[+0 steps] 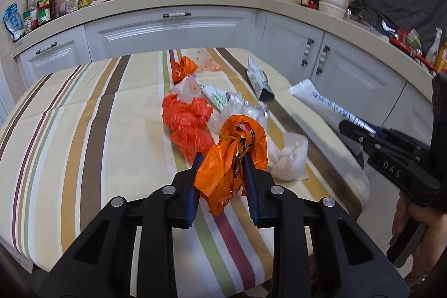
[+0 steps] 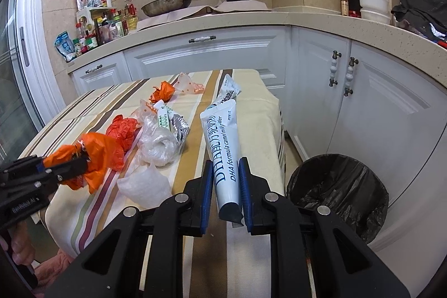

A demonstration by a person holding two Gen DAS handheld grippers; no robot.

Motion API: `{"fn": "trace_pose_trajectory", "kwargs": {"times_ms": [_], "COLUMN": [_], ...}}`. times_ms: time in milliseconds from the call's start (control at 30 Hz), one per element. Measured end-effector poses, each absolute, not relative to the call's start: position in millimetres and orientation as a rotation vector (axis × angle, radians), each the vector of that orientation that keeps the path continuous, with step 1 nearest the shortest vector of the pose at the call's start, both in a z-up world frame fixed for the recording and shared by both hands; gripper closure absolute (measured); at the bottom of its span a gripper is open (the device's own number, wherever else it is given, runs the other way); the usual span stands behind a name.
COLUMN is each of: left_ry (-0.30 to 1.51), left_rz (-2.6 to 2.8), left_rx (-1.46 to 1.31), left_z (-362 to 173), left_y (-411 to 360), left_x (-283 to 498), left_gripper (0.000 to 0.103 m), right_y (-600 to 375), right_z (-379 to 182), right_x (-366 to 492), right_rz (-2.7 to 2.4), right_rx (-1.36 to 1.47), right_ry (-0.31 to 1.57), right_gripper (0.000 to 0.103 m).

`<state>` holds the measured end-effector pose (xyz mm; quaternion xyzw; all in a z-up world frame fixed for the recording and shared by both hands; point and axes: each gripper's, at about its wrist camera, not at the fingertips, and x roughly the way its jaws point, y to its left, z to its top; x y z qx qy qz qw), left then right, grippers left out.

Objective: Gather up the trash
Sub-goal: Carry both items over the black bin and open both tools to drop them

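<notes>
Tongs [image 2: 225, 180] on milk powder sachet [image 2: 222, 141], black-lined bin [image 2: 339, 194] just beside

A crumpled orange plastic bag [image 1: 234, 155] is raised above the striped bench [image 1: 97, 130]. A white printed sachet [image 2: 223, 155] is held tilted beside a black-lined bin [image 2: 339, 186]. More orange and clear wrappers [image 1: 187, 119] lie mid-bench.

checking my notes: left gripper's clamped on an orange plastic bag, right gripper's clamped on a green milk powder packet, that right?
Not quite: the milk powder packet in the right gripper is white with blue lettering, not green, as the right wrist view shows. The left gripper is clamped on an orange plastic bag.
</notes>
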<state>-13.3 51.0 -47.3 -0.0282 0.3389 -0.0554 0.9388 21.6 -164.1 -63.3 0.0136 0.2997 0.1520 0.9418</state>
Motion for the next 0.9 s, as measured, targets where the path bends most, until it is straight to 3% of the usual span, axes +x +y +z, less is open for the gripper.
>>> {"fn": "trace_pose_trajectory", "kwargs": {"times_ms": [500,900], "left_ry": [0.619,0.722], "left_rz": [-0.240,-0.316], "left_rx": [0.002,0.082], "left_z": [-20.7,-54.4], "left_y": [-39.8,-152.8], "left_x": [35.7,93.1], "left_gripper": [0.076,0.076], "right_y": [-229.0,-294.7], "right_z": [-61.3,-85.2], "right_x": [22.0,33.7], "right_rz": [0.078,-0.081], "right_rx": [0.047,0.104], "right_ry": [0.586,0.626], "right_gripper": [0.083,0.083]}}
